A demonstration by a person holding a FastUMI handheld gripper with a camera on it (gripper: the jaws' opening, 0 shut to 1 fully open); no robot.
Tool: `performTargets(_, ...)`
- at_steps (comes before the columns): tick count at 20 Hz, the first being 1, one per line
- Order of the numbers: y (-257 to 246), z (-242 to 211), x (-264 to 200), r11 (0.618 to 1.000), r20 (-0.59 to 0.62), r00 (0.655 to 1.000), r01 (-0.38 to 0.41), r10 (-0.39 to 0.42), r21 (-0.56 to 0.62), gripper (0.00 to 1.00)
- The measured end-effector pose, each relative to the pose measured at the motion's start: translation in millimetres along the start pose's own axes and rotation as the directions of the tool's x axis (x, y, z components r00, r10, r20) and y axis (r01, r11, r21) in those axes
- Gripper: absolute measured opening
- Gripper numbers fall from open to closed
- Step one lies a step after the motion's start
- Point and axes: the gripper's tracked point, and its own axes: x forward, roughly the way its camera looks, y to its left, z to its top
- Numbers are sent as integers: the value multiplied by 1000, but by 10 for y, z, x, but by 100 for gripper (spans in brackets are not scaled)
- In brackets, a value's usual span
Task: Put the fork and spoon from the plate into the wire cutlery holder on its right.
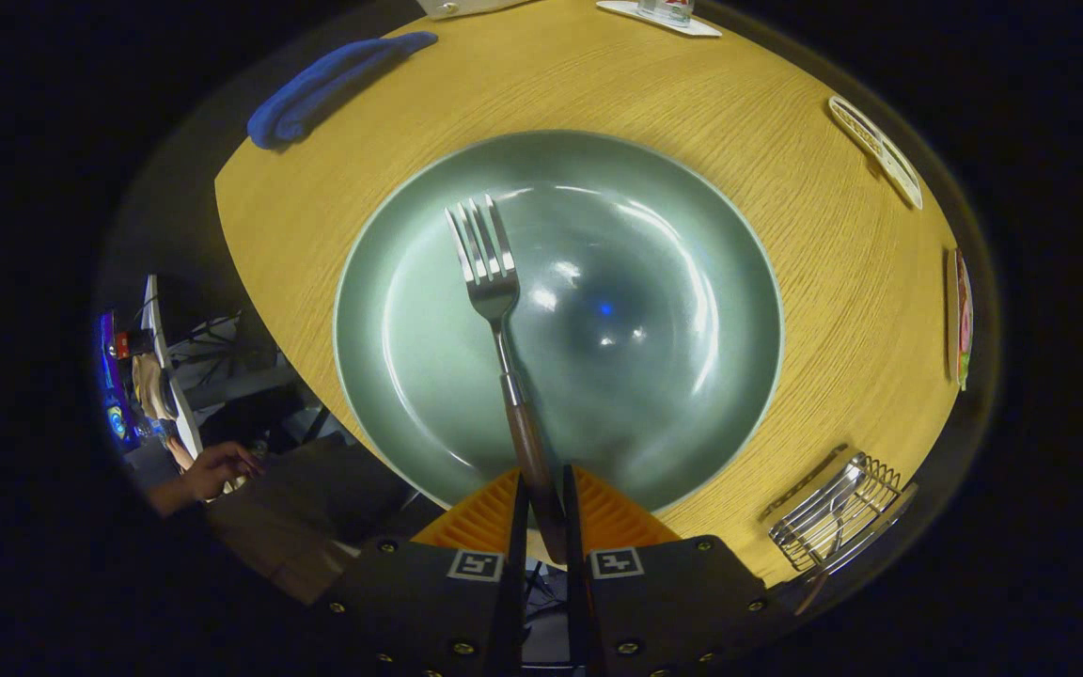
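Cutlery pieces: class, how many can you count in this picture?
1. The fork is clamped by its handle in the hand-held gripper, tines over the plate. The wire cutlery holder could hide another piece.

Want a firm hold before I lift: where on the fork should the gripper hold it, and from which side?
Grip the wooden handle, coming in from its end as now. The gripper is shut on the fork there; the tines point away over the plate, and the handle is narrow enough to fit between the fingers.
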Motion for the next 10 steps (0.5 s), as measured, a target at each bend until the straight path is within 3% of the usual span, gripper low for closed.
performTargets(5,19,-22,74,1000,21,1000,-10,11,-15,19)
performTargets(6,-14,-28,-114,1000,2,1000,-5,5,-21,14)
performTargets(8,-7,-6,-98,1000,28,1000,-5,5,-13,14)
performTargets(9,-10,-39,-92,1000,15,1000,-9,9,-17,5)
performTargets(10,0,-38,-131,1000,19,1000,-19,20,-12,5)
